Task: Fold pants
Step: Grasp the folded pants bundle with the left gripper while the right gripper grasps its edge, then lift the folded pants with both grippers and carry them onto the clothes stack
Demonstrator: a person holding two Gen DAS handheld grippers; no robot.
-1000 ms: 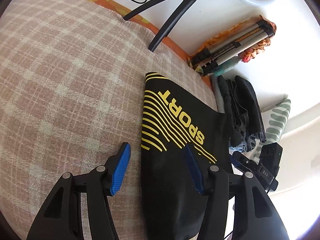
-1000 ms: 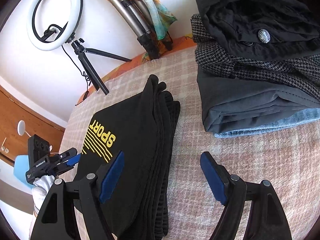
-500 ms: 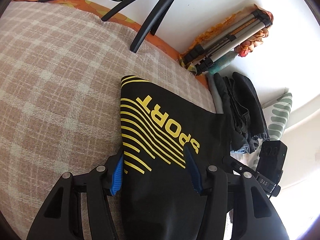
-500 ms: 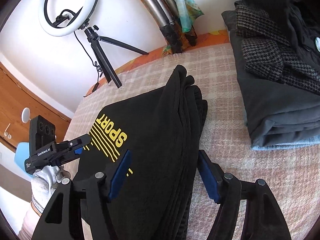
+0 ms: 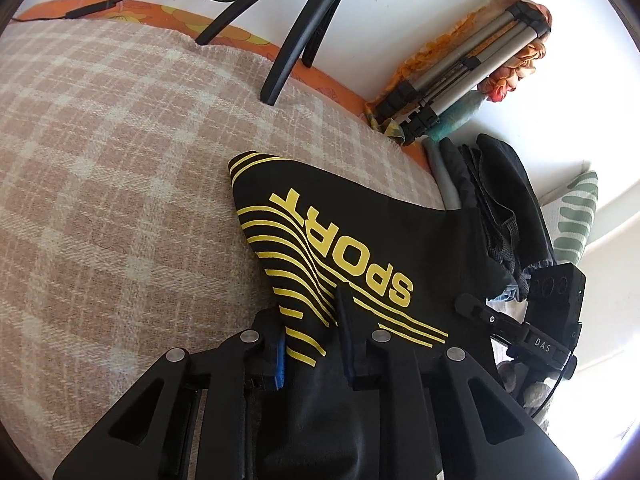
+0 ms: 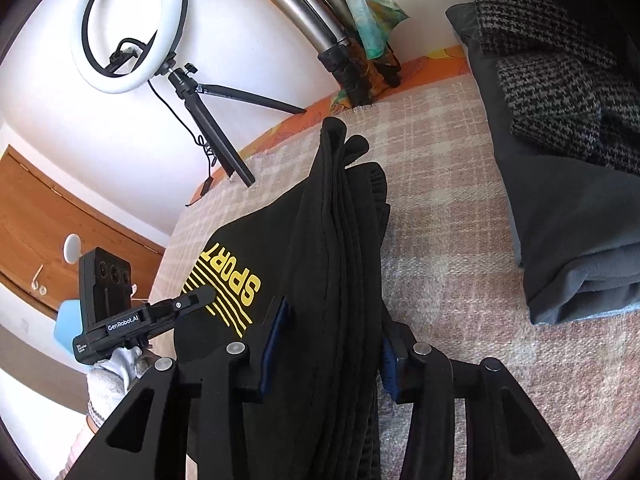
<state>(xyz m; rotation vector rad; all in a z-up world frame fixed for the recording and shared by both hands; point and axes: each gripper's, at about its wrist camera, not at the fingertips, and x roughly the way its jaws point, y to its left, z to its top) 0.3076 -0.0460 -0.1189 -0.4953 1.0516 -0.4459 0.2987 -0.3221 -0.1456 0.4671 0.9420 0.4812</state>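
Note:
The black pants point(image 5: 360, 248) with a yellow SPORT print lie folded in several layers on the plaid blanket point(image 5: 120, 160). My left gripper point(image 5: 314, 344) is shut on the printed edge of the pants. In the right wrist view my right gripper point(image 6: 332, 352) is shut on the thick folded stack of the pants point(image 6: 332, 240), its blue pads on either side of the layers. The left gripper also shows in the right wrist view point(image 6: 192, 300), at the printed edge.
A pile of folded dark clothes point(image 6: 560, 160) sits on the blanket to the right. A ring light on a small tripod point(image 6: 128, 28) and a folded tripod wrapped in a scarf point(image 5: 460, 80) stand by the white wall. A patterned pillow point(image 5: 572, 216) lies beyond.
Both grippers moved forward over the pants edges and closed from wide open onto the fabric. The pants stack now rises between the right gripper's pads.

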